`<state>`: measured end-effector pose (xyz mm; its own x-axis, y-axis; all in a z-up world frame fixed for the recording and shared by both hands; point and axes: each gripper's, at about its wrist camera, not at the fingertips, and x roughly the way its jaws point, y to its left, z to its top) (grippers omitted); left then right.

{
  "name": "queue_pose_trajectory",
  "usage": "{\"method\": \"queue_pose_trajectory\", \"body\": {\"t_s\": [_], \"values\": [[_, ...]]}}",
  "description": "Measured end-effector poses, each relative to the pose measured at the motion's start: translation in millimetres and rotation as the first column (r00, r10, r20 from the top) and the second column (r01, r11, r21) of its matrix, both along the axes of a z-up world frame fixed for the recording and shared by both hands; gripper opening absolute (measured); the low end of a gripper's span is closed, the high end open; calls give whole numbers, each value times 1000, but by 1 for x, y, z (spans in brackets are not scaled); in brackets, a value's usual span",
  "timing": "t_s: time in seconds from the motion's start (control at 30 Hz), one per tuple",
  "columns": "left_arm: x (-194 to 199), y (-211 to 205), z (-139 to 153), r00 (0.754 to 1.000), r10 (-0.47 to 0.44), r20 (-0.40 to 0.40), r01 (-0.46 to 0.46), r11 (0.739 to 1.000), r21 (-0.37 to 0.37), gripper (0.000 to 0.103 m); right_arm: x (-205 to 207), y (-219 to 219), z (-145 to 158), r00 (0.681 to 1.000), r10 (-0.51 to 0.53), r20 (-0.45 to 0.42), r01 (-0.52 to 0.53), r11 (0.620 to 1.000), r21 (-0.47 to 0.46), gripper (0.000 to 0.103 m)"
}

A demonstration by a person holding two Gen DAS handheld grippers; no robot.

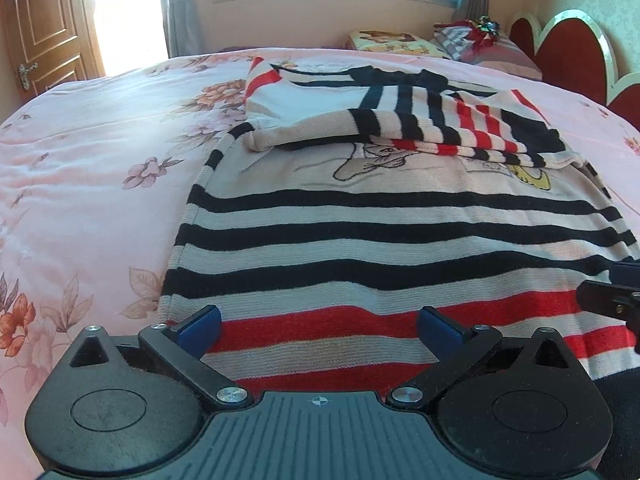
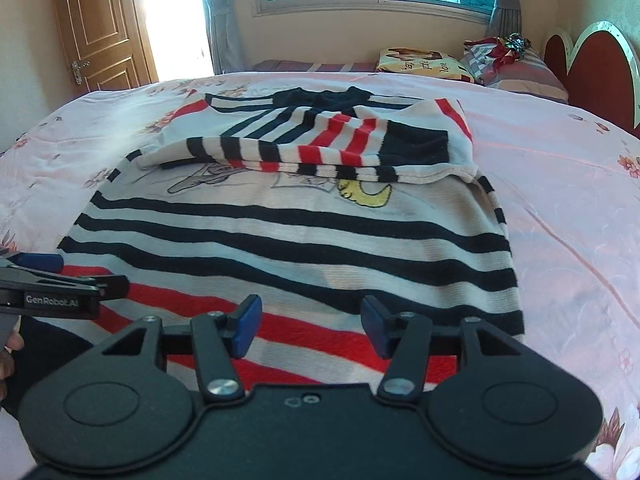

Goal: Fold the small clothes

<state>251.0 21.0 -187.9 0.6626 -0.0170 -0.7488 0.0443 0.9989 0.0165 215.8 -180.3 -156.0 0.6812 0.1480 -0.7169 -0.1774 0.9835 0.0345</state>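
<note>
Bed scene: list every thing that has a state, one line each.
striped sweater: flat on the bed, both sleeves folded across the chest, hem not yet folded.
left tool: open, over the hem, holding nothing.
right tool: open, over the hem, holding nothing.
door: closed.
curtains: drawn aside.

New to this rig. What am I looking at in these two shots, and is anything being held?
No robot arm here: a person holds a two-finger gripper in each hand, each with a fisheye camera looking along its fingers. One picture is from the left gripper, the other from the right gripper; each also catches the other at its edge. Below them a striped sweater lies on a bed with a pink floral cover, its sleeves already folded across the chest. Both grippers are open over the red-striped hem, blue pads apart. Nothing is held.
</note>
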Motion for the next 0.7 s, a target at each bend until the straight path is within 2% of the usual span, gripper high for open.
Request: {"method": "queue_pose_trajectory", "body": {"t_s": [0.13,0.2,0.3,0.47,0.6,0.7], "values": [[-8,0,-8,999,-54,1,54,998,36,103,-12,25,-5,1000,-6,-10,5,999,-35,55],[-15,7,-8,997,-71,6,71,997,33,103,-16,33,-17,999,-10,-49,4,994,-111,55],[-29,24,-8,994,-106,14,105,994,33,103,-33,27,-22,999,-45,-22,40,983,-181,58],[-45,37,-7,990,-137,19,136,990,22,103,-58,-3,-21,986,-165,-24,160,974,-158,69],[-61,44,-7,991,-135,27,134,991,11,103,-73,-7,-22,979,-204,-17,199,967,-158,69],[-73,59,-6,996,-89,-9,89,994,-71,103,-80,-2,-19,975,-219,-22,213,962,-170,69]]}}
